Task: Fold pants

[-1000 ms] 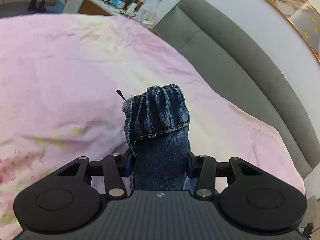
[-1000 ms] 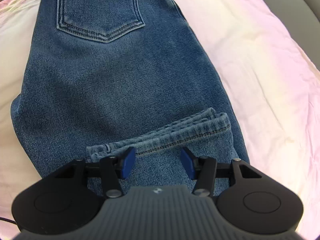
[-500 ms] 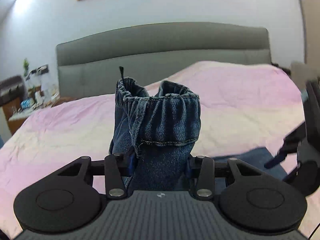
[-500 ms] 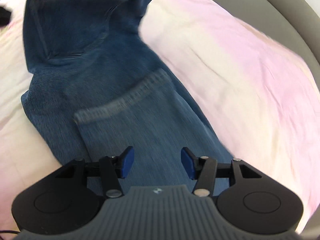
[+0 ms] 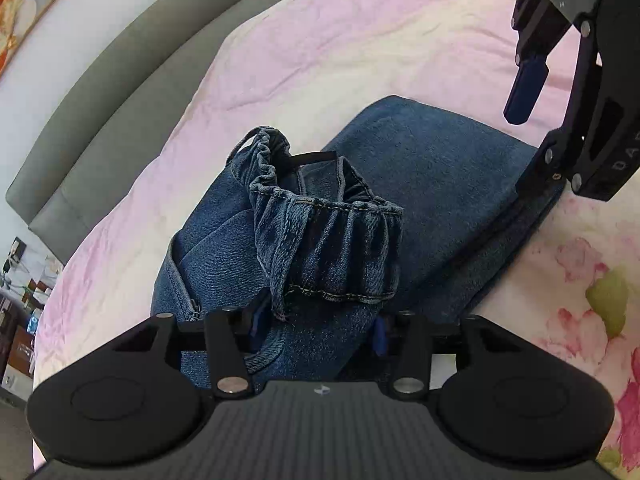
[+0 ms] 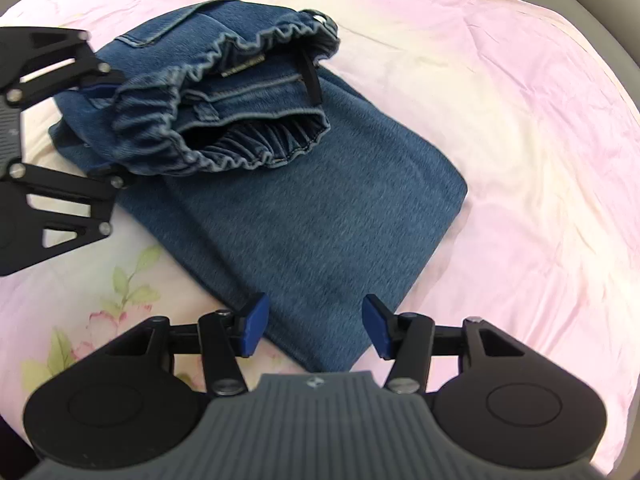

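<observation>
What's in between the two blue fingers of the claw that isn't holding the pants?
In the right wrist view, the right gripper holds nothing; between its blue fingers you only see the folded jeans lying on the bedsheet below.

We see the pants (image 6: 304, 216) as blue denim, a coarse, matt weave with a faintly mottled face, stitched along the seams in paler thread. Their waistband (image 5: 336, 248) is gathered elastic, ribbed and puckered. The bedsheet (image 6: 520, 140) under them is thin cotton-like cloth, pink fading to cream, softly creased, with a printed flower pattern (image 5: 592, 272) near one edge. The headboard (image 5: 132, 80) looks upholstered in smooth grey fabric or leatherette, matt. The left hand-held gripper (image 5: 318, 330) and the right hand-held gripper (image 6: 314, 326) are matt black plastic with ribbed grey housings, small bright metal pins at the joints, and blue rubbery pads (image 6: 253, 330).
</observation>
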A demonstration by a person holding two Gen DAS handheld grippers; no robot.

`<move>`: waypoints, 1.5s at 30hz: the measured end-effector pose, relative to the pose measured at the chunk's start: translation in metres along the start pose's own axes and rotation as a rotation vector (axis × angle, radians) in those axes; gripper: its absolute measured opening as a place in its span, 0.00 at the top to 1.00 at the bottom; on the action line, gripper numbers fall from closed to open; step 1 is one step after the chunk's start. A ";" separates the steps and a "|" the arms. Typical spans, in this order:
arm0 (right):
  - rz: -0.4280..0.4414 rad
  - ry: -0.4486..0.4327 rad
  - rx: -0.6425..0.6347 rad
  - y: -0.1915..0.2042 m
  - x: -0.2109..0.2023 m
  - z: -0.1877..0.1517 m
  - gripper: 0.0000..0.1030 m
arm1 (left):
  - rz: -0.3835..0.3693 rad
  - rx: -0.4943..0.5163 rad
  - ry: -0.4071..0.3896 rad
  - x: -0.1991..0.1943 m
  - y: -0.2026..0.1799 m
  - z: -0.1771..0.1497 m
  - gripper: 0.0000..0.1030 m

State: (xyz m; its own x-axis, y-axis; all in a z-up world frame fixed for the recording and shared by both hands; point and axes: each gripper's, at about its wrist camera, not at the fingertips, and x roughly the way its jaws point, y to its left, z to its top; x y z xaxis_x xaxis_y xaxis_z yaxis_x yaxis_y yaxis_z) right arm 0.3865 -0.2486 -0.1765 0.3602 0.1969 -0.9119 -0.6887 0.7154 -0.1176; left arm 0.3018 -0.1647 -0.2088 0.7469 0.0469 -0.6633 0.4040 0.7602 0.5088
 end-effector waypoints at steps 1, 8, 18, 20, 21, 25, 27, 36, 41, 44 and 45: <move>0.004 -0.004 0.005 0.000 -0.002 -0.002 0.51 | -0.017 -0.001 0.000 0.000 0.002 0.000 0.39; 0.033 -0.065 0.067 -0.006 -0.023 0.002 0.43 | -0.193 -0.151 -0.001 -0.006 0.059 0.000 0.34; 0.130 -0.142 0.293 -0.004 -0.045 0.032 0.43 | -0.387 -0.363 0.003 -0.017 0.121 -0.028 0.30; 0.173 -0.165 0.358 -0.004 -0.046 0.042 0.43 | -0.346 -0.351 0.023 -0.017 0.131 -0.037 0.30; 0.198 -0.173 0.384 -0.003 -0.044 0.047 0.43 | -0.322 -0.344 0.032 -0.016 0.135 -0.042 0.30; 0.250 -0.192 0.434 0.007 -0.027 0.071 0.45 | -0.268 -0.309 0.067 -0.017 0.147 -0.062 0.30; 0.270 -0.194 0.502 0.004 -0.014 0.082 0.45 | -0.254 -0.317 0.086 -0.013 0.154 -0.071 0.30; 0.382 -0.169 0.845 -0.029 0.034 0.088 0.56 | -0.286 -0.428 0.086 0.000 0.173 -0.096 0.30; 0.369 -0.137 0.893 -0.023 0.052 0.092 0.59 | -0.293 -0.434 0.078 -0.005 0.171 -0.095 0.30; 0.343 -0.152 0.863 -0.018 0.050 0.093 0.79 | -0.302 -0.463 0.089 -0.003 0.172 -0.095 0.30; 0.336 -0.173 0.840 -0.014 0.042 0.094 0.84 | -0.300 -0.473 0.096 -0.003 0.173 -0.096 0.30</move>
State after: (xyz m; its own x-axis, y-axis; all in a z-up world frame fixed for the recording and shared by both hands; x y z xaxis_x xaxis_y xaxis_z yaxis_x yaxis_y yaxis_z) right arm 0.4704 -0.1871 -0.1760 0.3595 0.5319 -0.7667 -0.1155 0.8407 0.5291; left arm 0.3191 0.0285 -0.1718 0.5756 -0.1738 -0.7991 0.2941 0.9558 0.0039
